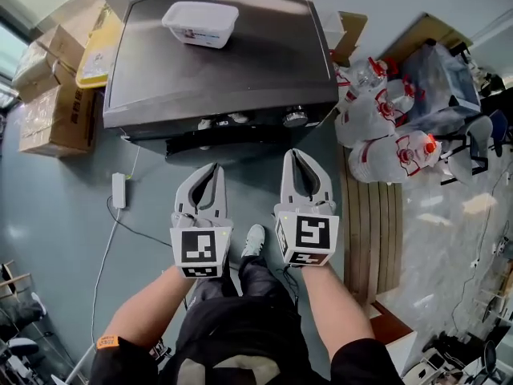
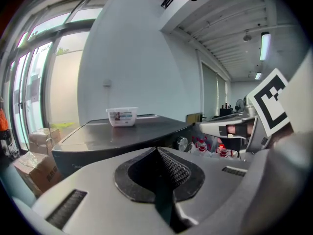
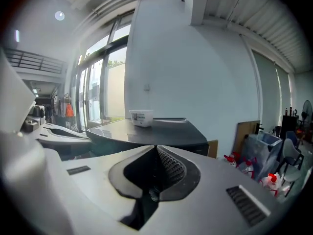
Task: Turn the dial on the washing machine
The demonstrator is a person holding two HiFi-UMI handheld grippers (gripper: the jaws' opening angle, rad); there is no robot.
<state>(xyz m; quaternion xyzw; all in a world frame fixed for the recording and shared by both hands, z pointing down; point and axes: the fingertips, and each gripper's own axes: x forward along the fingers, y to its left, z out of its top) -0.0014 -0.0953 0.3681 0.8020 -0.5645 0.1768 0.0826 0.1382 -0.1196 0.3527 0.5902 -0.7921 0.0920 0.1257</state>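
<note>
The left gripper, a light grey two-jaw tool with a black-and-white marker cube at its back, has its jaws together, and nothing is between the ribbed black pads. The right gripper, of the same make, is closed in the same way and is also empty. Both are held side by side in front of the person's body and point toward the dark grey, flat-topped washing machine, but neither touches it. They hang over the blue-grey floor, just before the front edge of the machine.

The small round silver dial sits on the front panel, under the front edge of the top and near its right front corner. The right gripper is nearly in line with it, so I judge this hand will do the turning. Its jaws would have to open first to go around the dial.

A white rectangular plastic box stands on the top of the machine near the back edge, well apart from the dial. Brown cardboard boxes lie beside the left side of the machine, and clear plastic bottles with red caps beside the right.
</note>
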